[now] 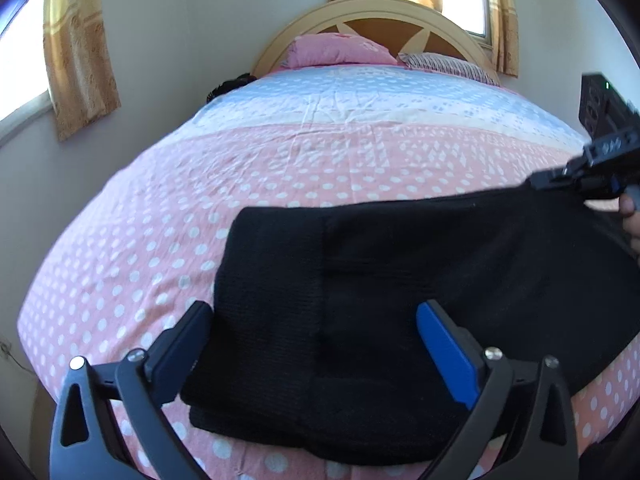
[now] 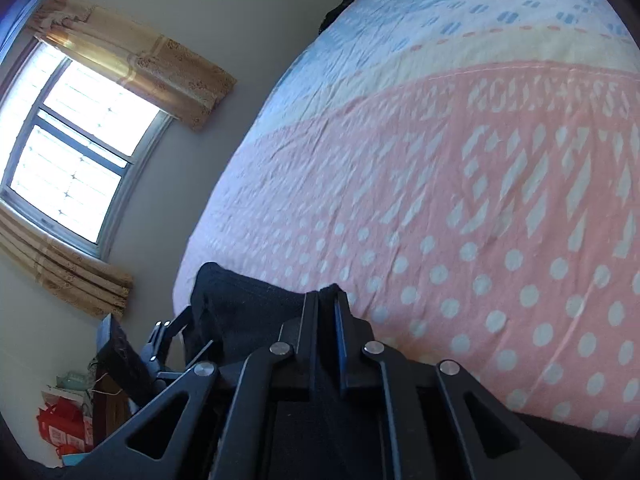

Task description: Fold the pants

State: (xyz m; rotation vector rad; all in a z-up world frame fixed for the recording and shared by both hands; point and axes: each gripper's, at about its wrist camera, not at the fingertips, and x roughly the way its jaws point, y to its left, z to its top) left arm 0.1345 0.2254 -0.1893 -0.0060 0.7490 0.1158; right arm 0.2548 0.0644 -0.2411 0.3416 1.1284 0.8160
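Two layers of pants (image 1: 360, 300) lie lower right; my left hand-held gripper (image 1: 316, 344) gapes wide, my right hand-held gripper (image 2: 327, 300) pinches their edge, so I should pull it flat.

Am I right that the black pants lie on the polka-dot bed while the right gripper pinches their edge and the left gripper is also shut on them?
Not quite: the left gripper is open, its fingers straddling the black pants, as the left wrist view shows. The rest holds.

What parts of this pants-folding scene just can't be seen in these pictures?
- Black pants: right end runs off the left wrist view's edge.
- Right tool: its own frame hides how much fabric it pinches.
- Dark item beside the bed: too small to identify.
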